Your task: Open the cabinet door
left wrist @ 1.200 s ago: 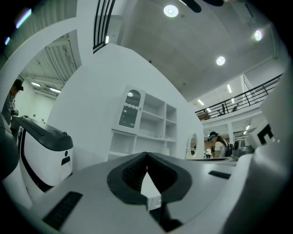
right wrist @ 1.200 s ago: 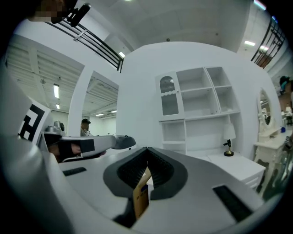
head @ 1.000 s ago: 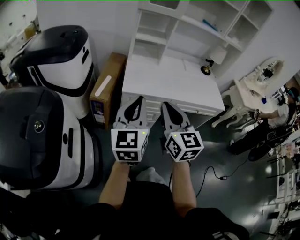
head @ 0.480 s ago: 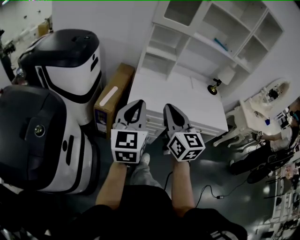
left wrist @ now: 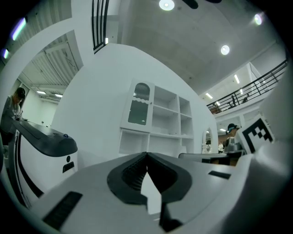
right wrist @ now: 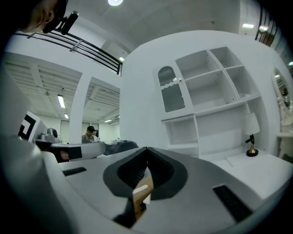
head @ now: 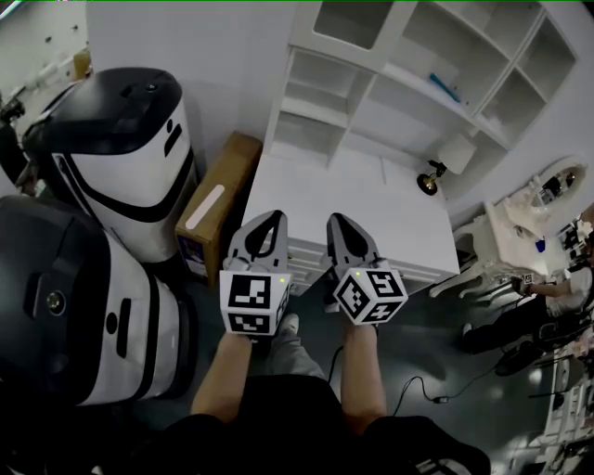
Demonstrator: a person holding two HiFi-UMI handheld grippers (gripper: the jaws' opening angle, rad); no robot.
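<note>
The white cabinet point(head: 418, 83) stands on a white desk point(head: 371, 199) against the wall. Its small arched glass door point(head: 339, 20) is at the upper left, closed, and the other compartments are bare shelves. The same door point(left wrist: 138, 106) shows in the left gripper view, and the door point(right wrist: 171, 90) also in the right gripper view. My left gripper point(head: 272, 214) and right gripper point(head: 335, 218) are side by side over the desk's front edge, pointing level at the cabinet and well short of it. The left gripper's point(left wrist: 147, 154) tips meet with nothing held, and so do the right gripper's point(right wrist: 147, 148).
A small lamp point(head: 429, 181) stands at the desk's right rear. A cardboard box point(head: 218, 204) leans left of the desk. Two large black-and-white machines point(head: 121, 139) fill the left side. A white chair point(head: 492, 237) and a seated person point(head: 557, 288) are at the right; a cable point(head: 418, 390) crosses the floor.
Both grippers have moved forward toward the desk and cabinet, staying side by side and shut. The cabinet now sits closer and fuller in the head view.
</note>
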